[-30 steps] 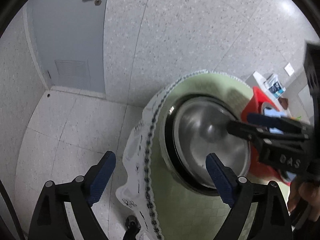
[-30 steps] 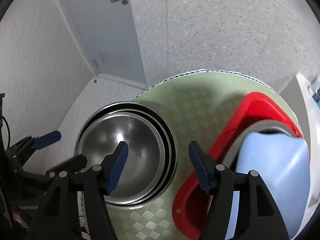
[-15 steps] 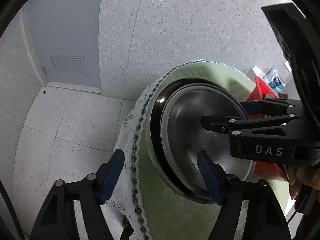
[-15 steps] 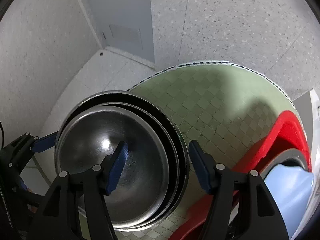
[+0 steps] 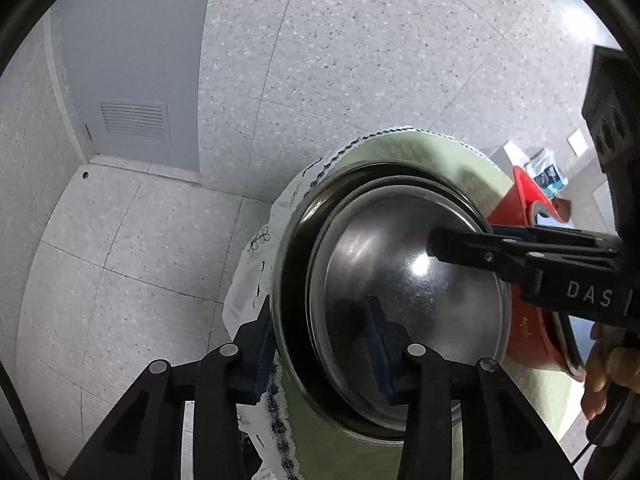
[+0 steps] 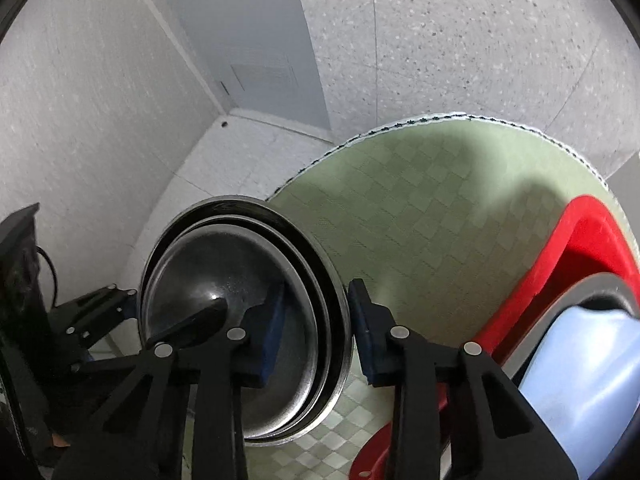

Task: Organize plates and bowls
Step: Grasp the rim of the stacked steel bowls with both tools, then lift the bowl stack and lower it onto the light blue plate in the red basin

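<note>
The left gripper point(image 5: 322, 344) is closing across the near rim of the nested steel bowls point(image 5: 400, 292), one pad outside the wall, one inside. The right gripper point(image 6: 314, 330) is closing the same way on the opposite rim. Both sets of pads look to be touching metal, though how firmly I cannot tell. The stack sits at the edge of the green table point(image 6: 440, 208), beside a red basin point(image 6: 592, 236). Two opposed grips probably mean lifting the stack level.
</note>
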